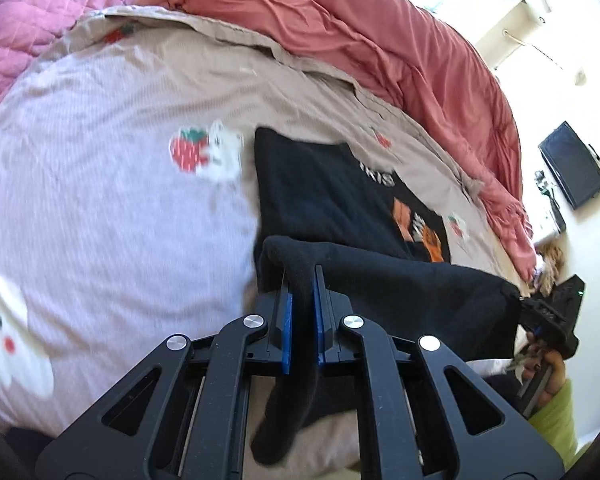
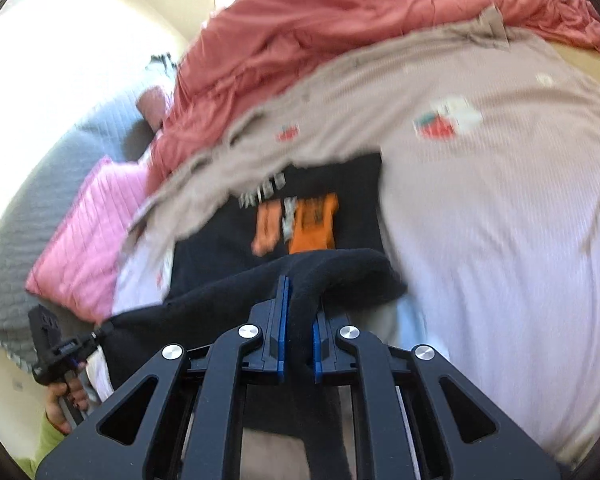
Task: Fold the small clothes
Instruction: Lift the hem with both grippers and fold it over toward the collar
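Your left gripper (image 1: 300,276) is clamped on one corner of the black shirt's (image 1: 324,196) near edge, your right gripper (image 2: 300,292) on the other, edge lifted off the bed (image 1: 100,220). Rest of the shirt lies flat on the strawberry-print sheet. White lettering above the orange print, too blurred to read.

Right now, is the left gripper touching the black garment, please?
Touching: the left wrist view shows the left gripper shut on a bunched fold of the black garment.
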`<act>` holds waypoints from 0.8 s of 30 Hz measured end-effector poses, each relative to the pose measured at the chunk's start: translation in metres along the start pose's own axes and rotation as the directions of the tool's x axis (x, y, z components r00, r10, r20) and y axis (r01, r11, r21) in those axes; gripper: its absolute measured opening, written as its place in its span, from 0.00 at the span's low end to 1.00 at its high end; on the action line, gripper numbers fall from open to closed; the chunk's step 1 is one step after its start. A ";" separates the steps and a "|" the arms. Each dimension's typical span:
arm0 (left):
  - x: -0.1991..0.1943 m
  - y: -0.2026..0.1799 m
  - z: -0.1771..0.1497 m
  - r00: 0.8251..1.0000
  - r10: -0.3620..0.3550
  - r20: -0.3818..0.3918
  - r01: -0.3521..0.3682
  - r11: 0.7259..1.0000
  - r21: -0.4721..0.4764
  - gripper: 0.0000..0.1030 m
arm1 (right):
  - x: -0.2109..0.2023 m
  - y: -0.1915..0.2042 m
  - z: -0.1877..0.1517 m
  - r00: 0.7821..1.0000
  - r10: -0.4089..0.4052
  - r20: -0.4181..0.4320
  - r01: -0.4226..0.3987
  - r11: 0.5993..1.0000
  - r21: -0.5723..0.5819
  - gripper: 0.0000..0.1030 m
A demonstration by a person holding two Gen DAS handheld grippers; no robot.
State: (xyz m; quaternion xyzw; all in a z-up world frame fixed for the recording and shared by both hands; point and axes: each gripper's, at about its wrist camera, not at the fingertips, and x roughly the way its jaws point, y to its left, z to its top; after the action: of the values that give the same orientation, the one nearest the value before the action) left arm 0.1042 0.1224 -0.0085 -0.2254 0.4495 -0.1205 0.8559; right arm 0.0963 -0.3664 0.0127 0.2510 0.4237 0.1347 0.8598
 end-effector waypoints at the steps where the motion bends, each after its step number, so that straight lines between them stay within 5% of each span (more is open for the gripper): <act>1: 0.006 -0.001 0.007 1.000 0.009 0.002 -0.009 1.000 0.001 0.04 | 0.005 0.001 0.010 1.000 -0.008 0.015 0.008 1.000 -0.008 0.08; 11: 0.075 0.005 0.052 0.992 0.123 -0.036 -0.123 0.992 -0.017 0.04 | 0.089 -0.025 0.043 0.992 -0.126 -0.019 0.125 0.991 -0.049 0.09; 17: 0.100 0.011 0.056 0.983 0.176 -0.051 -0.177 0.984 -0.026 0.09 | 0.101 -0.056 0.038 0.993 -0.101 -0.061 0.103 0.994 0.030 0.22; 24: 0.061 0.007 0.047 0.980 0.194 0.037 -0.191 0.979 -0.070 0.35 | 0.083 -0.055 0.041 0.997 -0.029 -0.071 0.033 0.998 0.053 0.46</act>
State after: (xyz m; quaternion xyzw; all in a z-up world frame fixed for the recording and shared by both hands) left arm 0.1771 0.1168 -0.0323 -0.2115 0.4543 -0.0173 0.8652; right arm 0.1807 -0.3885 -0.0512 0.2628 0.4609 0.1185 0.8393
